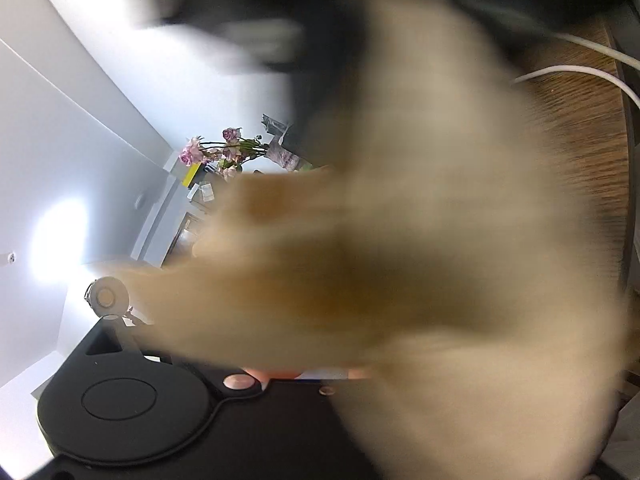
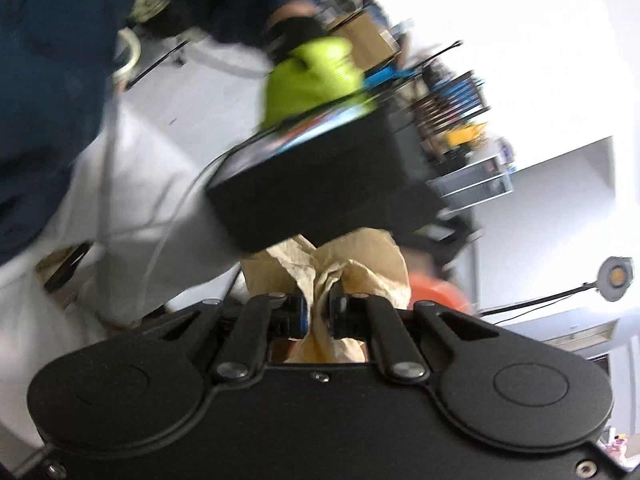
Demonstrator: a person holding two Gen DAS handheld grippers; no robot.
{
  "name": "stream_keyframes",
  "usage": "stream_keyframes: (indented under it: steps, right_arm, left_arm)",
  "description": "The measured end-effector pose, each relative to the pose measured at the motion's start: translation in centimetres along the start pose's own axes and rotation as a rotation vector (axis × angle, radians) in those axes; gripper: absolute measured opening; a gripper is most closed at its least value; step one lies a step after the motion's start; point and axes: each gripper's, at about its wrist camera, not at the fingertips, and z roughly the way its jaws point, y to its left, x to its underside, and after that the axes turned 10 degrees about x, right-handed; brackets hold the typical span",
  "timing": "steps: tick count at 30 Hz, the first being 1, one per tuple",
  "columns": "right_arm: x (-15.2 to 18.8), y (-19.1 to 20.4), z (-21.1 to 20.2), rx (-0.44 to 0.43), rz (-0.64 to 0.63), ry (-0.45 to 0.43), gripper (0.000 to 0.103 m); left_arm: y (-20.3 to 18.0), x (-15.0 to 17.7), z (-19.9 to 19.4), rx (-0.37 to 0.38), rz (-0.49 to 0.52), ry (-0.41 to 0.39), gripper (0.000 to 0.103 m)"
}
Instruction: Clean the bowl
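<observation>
The right gripper (image 2: 318, 312) is up close in its own wrist view, jaws pinched together on a crumpled tan paper towel (image 2: 352, 264) that bunches up between the two black fingers (image 2: 294, 314) and spills out above them. Just right of the wad a patch of orange, the bowl (image 2: 438, 290), peeks out, badly blurred and mostly covered by the paper; its shape and its inside cannot be made out, nor whether the towel touches it. Above sits the black body of the other gripper (image 2: 316, 184), held by a hand in a lime-green glove (image 2: 312, 80), with a dark blue sleeve (image 2: 60, 80) filling the upper left. A round lamp (image 2: 614, 278) on a thin arm shows at the far right.

The left wrist view is almost swamped: the same towel smears as a tan blur (image 1: 420, 240) across most of the frame, and it hides the fingers, so whether the left jaws are apart or together cannot be told. A thin orange sliver (image 1: 276, 374) shows at the lower edge of the blur. Brown wooden worktop (image 1: 576, 128) and a white cable (image 1: 580, 72) appear upper right; pink flowers (image 1: 224, 152) stand far back.
</observation>
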Motion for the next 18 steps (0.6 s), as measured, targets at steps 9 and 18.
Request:
stream_keyframes:
  steps: [9,18]
  right_arm:
    - [1.3,-3.9,2.6,0.241,-0.06,0.024,0.008]
    - [7.5,-2.8,5.3,0.254,-0.045,0.163,0.008]
  left_arm:
    - [-1.0,0.2,-2.0,-0.003,0.007,0.002,0.095]
    - [-0.7,-0.1,-1.4,-0.001,-0.009,-0.002,0.095]
